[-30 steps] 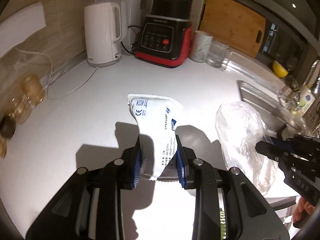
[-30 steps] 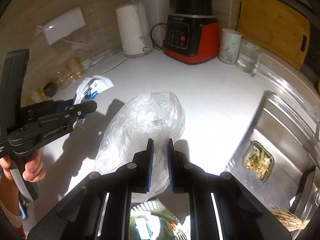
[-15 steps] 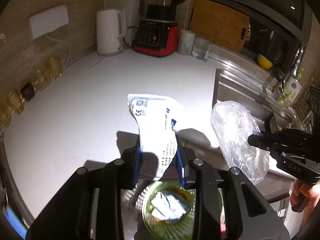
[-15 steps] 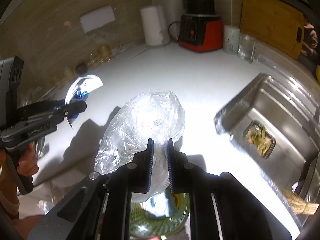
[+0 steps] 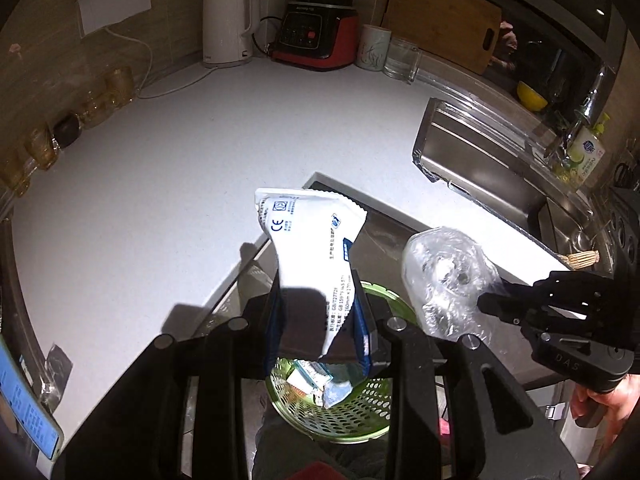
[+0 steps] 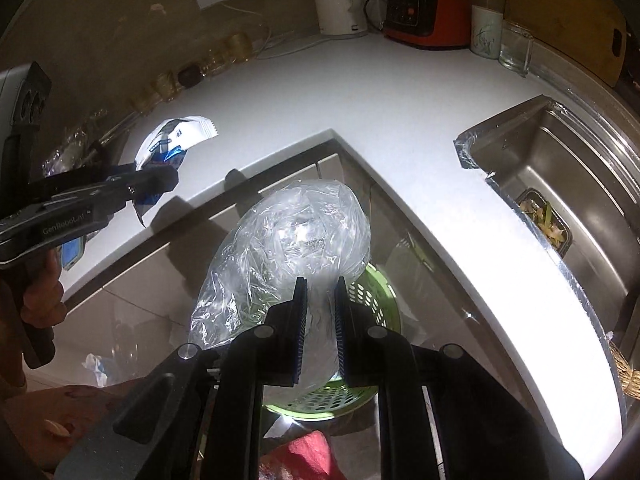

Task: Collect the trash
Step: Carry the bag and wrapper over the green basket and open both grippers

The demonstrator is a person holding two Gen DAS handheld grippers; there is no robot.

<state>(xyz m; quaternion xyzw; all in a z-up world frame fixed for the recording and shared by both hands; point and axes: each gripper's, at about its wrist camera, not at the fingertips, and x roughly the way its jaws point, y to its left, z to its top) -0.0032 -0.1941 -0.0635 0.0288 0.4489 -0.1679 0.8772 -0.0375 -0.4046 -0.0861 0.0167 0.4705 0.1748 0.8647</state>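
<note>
Left wrist view shows my left tool clenched on a white printed wrapper, which hangs right above the green perforated bin standing on the floor below the desk edge. From the right wrist view, my right tool is clamped on a crumpled clear plastic bag, and that bag sits over the same bin, whose rim peeks out beside and beneath it. I judge the step in hand to be the drop: both pieces of trash are lifted off the desk and poised over the bin, neither yet inside. The next move, as I see it, calls for parting each tool's jaws with the load centred over the opening; the bag is wide and light, so I would lower it closer to the rim first, or it may drift and land on the floor.

Counting: two tools, each gripping one item; one wrapper, one clear bag; one bin, already holding a few scraps of packaging that I cannot number with confidence. Along the back of the desk stand one white kettle, one red-based blender, one patterned cup and one glass mug. One steel sink lies to the right, with one strainer of food scraps in it.
</note>
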